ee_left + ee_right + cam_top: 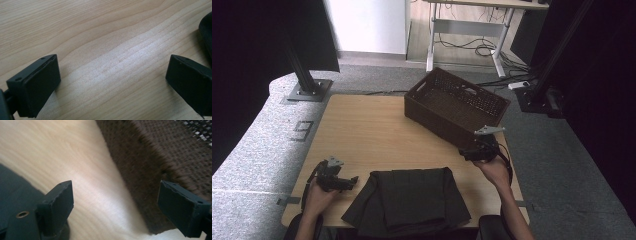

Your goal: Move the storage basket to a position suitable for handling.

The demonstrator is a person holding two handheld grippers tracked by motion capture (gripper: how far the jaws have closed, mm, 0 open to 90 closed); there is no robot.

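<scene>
You looked down on the whole tabletop from above its near edge, facing forward. Your left gripper view skimmed the bare wood close up near the near-left corner; your right gripper view sat close to the basket wall. All three shared the tabletop.

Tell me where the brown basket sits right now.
In the high view, the brown basket sits at the table's far right corner, just beyond the right claw, with the folded dark cloth nearer the person.

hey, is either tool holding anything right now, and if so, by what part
Nothing is held. The left tool is open over bare table; the right tool is open beside the basket.
</scene>
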